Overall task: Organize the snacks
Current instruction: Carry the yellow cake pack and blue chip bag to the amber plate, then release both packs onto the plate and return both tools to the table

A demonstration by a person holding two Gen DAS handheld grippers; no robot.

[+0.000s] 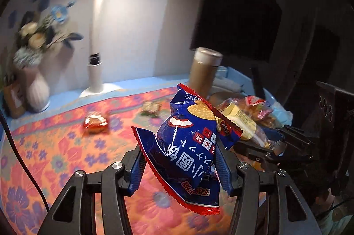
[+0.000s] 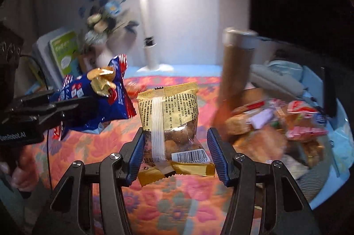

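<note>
Ribbed blue jaws pinch a crinkly blue packet (image 1: 188, 146) and a glossy yellow packet (image 2: 172, 124).

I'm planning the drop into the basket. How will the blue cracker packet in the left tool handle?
The blue cracker packet looks floppy: its film is creased and its ends sag beyond the left tool. Probably light and puffy. The glossy wrapper may slide, and the crackers inside could break if squeezed hard.

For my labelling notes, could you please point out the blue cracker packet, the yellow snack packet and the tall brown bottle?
blue cracker packet (image 1: 188, 146): left wrist view, printed front.
yellow snack packet (image 2: 174, 115): right wrist view, back panel.
tall brown bottle (image 1: 202, 73): left wrist view, body.
</note>
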